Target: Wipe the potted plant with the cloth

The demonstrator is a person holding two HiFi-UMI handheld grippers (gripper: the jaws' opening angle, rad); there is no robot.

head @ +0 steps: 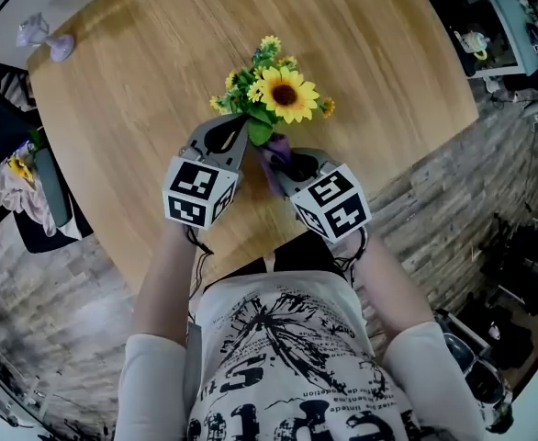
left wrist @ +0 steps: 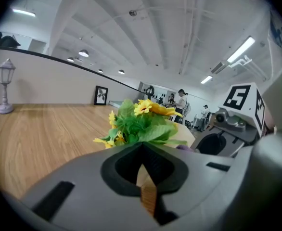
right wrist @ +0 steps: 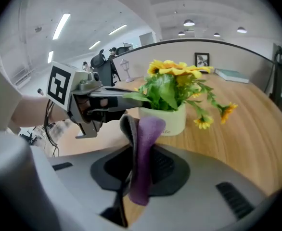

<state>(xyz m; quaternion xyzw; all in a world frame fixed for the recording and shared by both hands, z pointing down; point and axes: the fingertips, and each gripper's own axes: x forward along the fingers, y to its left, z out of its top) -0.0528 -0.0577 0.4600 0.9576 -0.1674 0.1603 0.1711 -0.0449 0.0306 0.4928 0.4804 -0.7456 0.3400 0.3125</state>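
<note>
Potted plant (head: 278, 95): artificial sunflowers in a white pot (right wrist: 167, 119), standing near the middle of a round wooden table (head: 113, 99). Right gripper (head: 287, 162), just beside the pot: jaws clenched on a folded purple cloth (right wrist: 143, 148) that sticks up between them. Left gripper (head: 243, 125): jaws fully closed, tips at a green leaf (right wrist: 134, 96); whether the leaf is pinched cannot be told. Toward the far table edge: small lamp-post ornament (left wrist: 5, 85) and framed picture (left wrist: 101, 95).
</note>
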